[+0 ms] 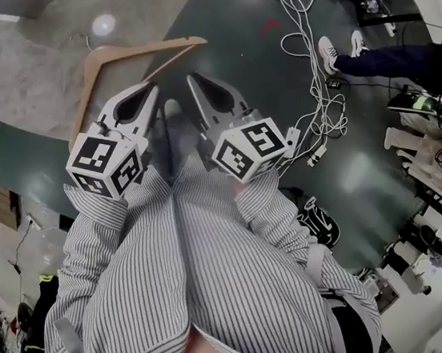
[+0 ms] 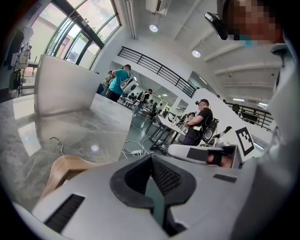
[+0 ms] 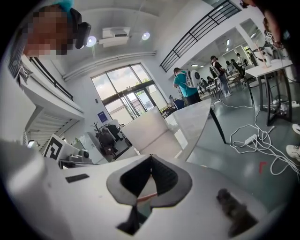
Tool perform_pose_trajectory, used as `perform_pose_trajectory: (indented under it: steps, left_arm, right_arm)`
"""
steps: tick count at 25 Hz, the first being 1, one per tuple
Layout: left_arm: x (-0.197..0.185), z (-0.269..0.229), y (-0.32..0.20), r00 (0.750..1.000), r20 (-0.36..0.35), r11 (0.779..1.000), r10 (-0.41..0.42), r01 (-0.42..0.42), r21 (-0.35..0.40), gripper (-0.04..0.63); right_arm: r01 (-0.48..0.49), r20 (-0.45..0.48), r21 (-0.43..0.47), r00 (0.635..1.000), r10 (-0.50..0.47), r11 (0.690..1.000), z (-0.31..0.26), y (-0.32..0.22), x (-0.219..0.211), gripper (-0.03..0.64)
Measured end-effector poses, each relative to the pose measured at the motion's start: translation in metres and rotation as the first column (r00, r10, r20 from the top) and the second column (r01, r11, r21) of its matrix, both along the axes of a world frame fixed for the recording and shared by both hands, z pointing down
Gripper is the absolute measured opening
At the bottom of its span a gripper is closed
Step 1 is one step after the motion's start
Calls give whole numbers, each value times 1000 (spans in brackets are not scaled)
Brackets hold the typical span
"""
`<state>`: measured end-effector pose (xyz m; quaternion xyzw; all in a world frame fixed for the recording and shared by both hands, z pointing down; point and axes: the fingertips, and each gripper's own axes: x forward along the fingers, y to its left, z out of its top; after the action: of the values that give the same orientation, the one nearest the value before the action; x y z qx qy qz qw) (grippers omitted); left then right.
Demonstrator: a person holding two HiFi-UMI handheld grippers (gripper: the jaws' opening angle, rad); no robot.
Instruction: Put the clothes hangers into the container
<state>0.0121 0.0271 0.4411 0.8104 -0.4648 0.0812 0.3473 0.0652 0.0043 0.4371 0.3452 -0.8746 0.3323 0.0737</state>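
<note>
The wooden hanger (image 1: pixel 87 89) lies on the grey marble table (image 1: pixel 26 65), its bend pointing away from the person and one arm reaching the table's edge, next to the dark green floor (image 1: pixel 245 54). In the left gripper view the hanger (image 2: pixel 65 166) shows low on the left, beside and below that gripper's body.

The left gripper (image 1: pixel 150 88) points away from the person over the hanger's open middle. In its own view the left gripper (image 2: pixel 151 158) has its jaws closed tip to tip, with nothing caught between the pads.

The right gripper (image 1: pixel 193 78) sits just beside the left one, off the hanger and over the table's edge. In its own view the right gripper (image 3: pixel 151 157) also has its jaws together, and they are empty.

Both marker cubes face up toward the head camera, the left cube (image 1: pixel 105 164) and the right cube (image 1: pixel 249 147), above the striped shirt sleeves (image 1: pixel 195 249).

Farther back on the table (image 2: pixel 70 131) stands a tall white curved wall (image 2: pixel 61 84), probably the container, though only one side of it shows. It is well apart from the hanger.

White cables (image 1: pixel 315 103) and a power strip (image 1: pixel 318 154) trail over the floor, near another person's white sneakers (image 1: pixel 328 53).
</note>
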Motion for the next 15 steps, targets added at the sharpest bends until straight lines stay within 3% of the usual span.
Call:
perform_pose_trajectory:
  steps: [9, 15]
  left_arm:
    - [-4, 21, 0, 1000, -11, 999, 0, 0, -35, 11]
    - [2, 35, -2, 999, -2, 997, 53, -53, -59, 11]
  right_arm:
    - [9, -22, -51, 1000, -10, 999, 26, -1, -8, 15]
    - [32, -10, -96, 999, -33, 995, 41, -4, -13, 15]
